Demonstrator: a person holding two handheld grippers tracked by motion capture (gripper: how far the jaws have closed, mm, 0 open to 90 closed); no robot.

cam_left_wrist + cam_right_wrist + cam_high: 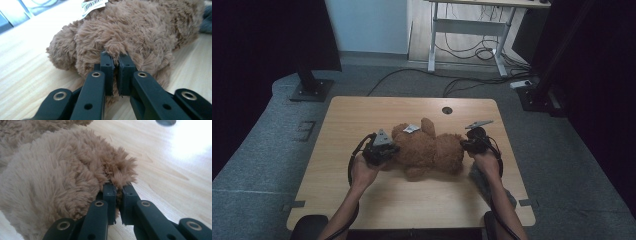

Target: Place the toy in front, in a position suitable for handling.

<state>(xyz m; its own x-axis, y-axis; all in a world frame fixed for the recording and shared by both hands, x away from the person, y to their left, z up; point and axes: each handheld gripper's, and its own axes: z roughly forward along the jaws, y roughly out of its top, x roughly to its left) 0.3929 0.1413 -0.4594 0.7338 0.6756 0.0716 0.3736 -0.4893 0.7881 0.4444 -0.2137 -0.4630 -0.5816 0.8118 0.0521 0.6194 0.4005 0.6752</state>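
A brown plush teddy bear (427, 147) lies on its side in the middle of the wooden table (362, 120), with a white tag (411, 128) at its far left end. My left gripper (394, 150) is at the bear's left end. In the left gripper view its jaws (116, 56) stand almost together and pinch a tuft of the bear's fur (130, 30). At the bear's right end, my right gripper (463, 145) is likewise shut on the plush, its jaws (117, 186) nipping a tuft of fur (62, 170).
A grey cloth (484, 180) lies under the right forearm near the table's front right. A round cable hole (447, 110) sits at the back middle of the tabletop. A desk frame and cables (472, 50) stand on the floor beyond the table.
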